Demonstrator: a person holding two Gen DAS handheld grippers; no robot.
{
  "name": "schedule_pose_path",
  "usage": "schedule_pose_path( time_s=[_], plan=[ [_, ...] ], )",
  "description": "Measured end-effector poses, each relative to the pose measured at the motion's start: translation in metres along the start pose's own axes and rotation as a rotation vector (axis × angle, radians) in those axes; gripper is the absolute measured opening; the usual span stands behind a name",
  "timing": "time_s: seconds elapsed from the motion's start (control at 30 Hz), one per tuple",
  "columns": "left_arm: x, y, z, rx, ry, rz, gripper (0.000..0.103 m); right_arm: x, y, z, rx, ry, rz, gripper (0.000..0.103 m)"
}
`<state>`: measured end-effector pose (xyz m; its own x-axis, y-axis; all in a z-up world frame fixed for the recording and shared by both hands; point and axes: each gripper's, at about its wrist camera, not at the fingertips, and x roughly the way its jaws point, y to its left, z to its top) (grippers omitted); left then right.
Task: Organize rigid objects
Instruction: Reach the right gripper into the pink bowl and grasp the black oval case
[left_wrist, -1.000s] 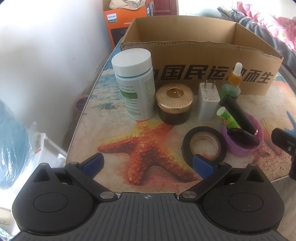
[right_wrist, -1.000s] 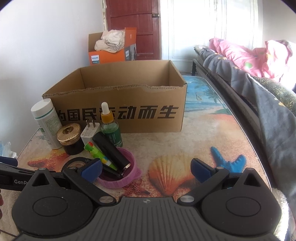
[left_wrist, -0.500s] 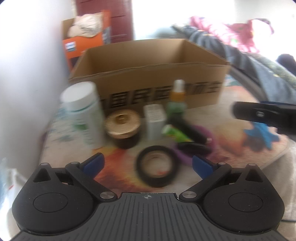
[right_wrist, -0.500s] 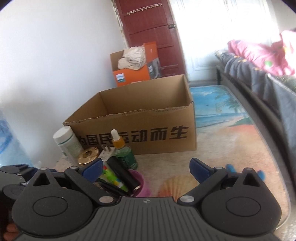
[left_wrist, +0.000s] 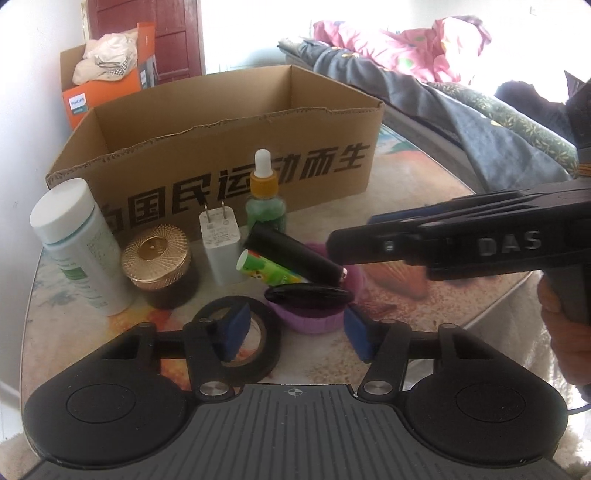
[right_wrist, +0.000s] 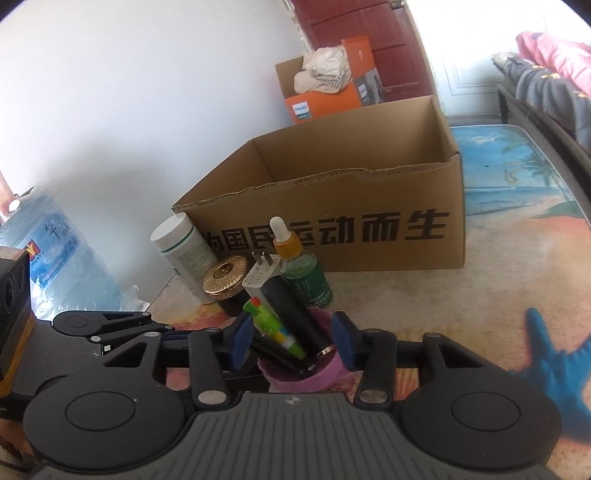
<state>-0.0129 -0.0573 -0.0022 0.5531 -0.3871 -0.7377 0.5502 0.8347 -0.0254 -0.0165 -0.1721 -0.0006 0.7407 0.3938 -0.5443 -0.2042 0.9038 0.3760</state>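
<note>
Target item: the purple cup (right_wrist: 314, 373), standing on the table (right_wrist: 498, 295) in front of the cardboard box (right_wrist: 369, 206). It carries three loose items: a black tube (right_wrist: 295, 317), a green tube (right_wrist: 273, 326) and a dark flat piece (left_wrist: 308, 295) laid across its rim.

Relation to the right gripper (right_wrist: 291, 345): in the right wrist view the cup sits directly between the two blue pads, at 12 o'clock and very close. The black tube's long axis leans from the cup toward 11 o'clock, pointing at the dropper bottle (right_wrist: 304, 273). The right gripper is the nearer of the two.

Right gripper state: jaws partly apart, bracketing the cup on both sides. Contact between pads and cup wall cannot be confirmed.

Left gripper (left_wrist: 293, 332): jaws apart, holding nothing. The cup lies at its 12 o'clock. Its left pad overlaps the black tape roll (left_wrist: 240, 336) in the picture; touching or not cannot be told.

Judgement: the coming move calls for the right jaws to close squarely on the cup wall. A tilted grip could spill the leaning tubes.
</note>
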Motion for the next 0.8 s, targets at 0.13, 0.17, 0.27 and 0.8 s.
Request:
schedule_pose_path(
  time_s=[0.13, 0.17, 0.27, 0.8],
  plan=[
    [0.0, 0.005, 0.002, -0.017, -0.021, 0.0, 0.048, 0.018, -0.001, 0.008, -0.018, 0.025, 0.0, 0.034],
    [-0.001, 0.007, 0.003, -0.021, -0.027, -0.002, 0.048, 0.021, 0.0, 0.01, -0.027, 0.032, -0.001, 0.033],
    [-0.002, 0.008, 0.006, -0.012, -0.049, -0.008, 0.045, 0.033, 0.0, 0.016, -0.054, 0.063, 0.003, 0.025],
    [0.003, -0.011, 0.011, 0.095, -0.062, -0.103, 0.044, 0.036, -0.023, 0.017, 0.122, 0.211, -0.016, 0.018]
  ],
)
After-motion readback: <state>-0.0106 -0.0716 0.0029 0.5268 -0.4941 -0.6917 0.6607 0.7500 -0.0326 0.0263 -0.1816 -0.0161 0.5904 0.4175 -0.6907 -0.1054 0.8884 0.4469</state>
